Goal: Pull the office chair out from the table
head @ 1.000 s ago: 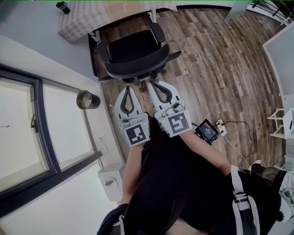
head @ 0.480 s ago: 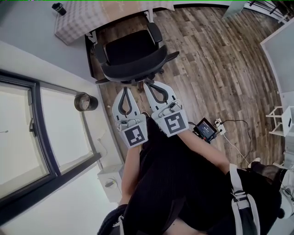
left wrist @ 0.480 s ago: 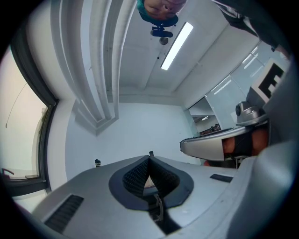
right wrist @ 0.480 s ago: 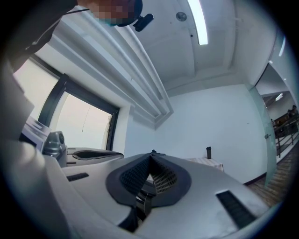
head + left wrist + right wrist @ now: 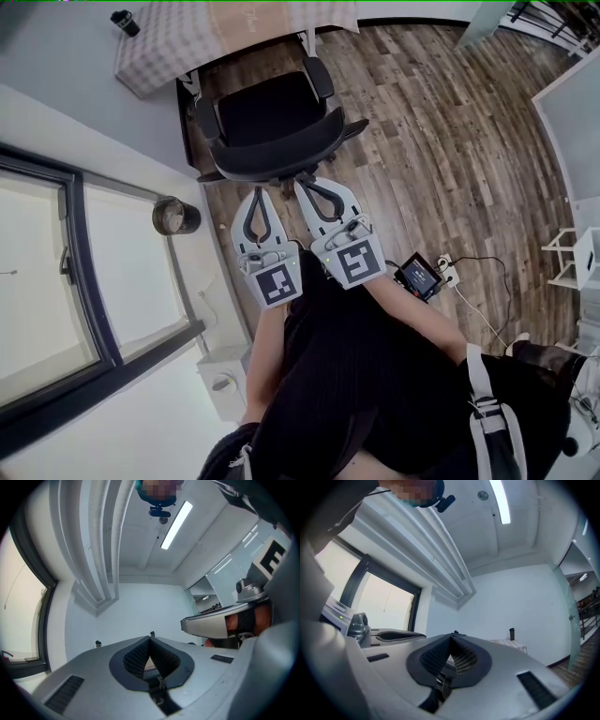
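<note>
The left hand-held gripper [image 5: 258,191] and right hand-held gripper [image 5: 303,182] are held with jaws together, empty, just behind the office chair [image 5: 268,105] drawn up at the bench's [image 5: 159,43] near edge.

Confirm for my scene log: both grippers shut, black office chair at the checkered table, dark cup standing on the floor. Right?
Not quite: the dark cup stands on the checkered table, not the floor; the head view shows it. The rest holds.

Wood floor [image 5: 450,141] with a small screened device [image 5: 418,277], a round dark bin [image 5: 175,217] near the window [image 5: 47,281], and a dark cup [image 5: 124,21].
</note>
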The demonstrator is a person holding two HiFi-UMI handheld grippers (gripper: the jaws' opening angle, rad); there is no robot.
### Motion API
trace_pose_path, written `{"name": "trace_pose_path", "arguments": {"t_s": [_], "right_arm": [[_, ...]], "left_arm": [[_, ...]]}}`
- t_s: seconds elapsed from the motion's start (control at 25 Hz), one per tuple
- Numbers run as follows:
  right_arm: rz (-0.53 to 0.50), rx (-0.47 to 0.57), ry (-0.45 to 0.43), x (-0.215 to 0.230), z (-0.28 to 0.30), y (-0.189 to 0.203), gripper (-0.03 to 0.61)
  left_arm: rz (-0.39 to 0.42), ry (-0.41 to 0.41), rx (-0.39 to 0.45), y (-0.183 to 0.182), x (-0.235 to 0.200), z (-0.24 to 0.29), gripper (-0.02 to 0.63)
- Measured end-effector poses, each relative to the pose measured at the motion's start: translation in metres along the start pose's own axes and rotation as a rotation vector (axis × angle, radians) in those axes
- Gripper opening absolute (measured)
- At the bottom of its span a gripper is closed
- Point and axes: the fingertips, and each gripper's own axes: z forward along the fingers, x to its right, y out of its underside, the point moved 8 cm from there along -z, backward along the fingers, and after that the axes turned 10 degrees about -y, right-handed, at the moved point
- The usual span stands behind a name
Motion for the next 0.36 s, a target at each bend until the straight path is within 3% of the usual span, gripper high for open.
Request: {"name": "trace_pose_path", "arguments": {"t_s": [0.36], "right_arm": [[-0.002, -0.019, 0.027, 0.014, -0.001, -0.001, 0.002]], "left_arm": [[0.014, -0.015, 0.008, -0.003, 0.002, 0.013, 0.014]]}}
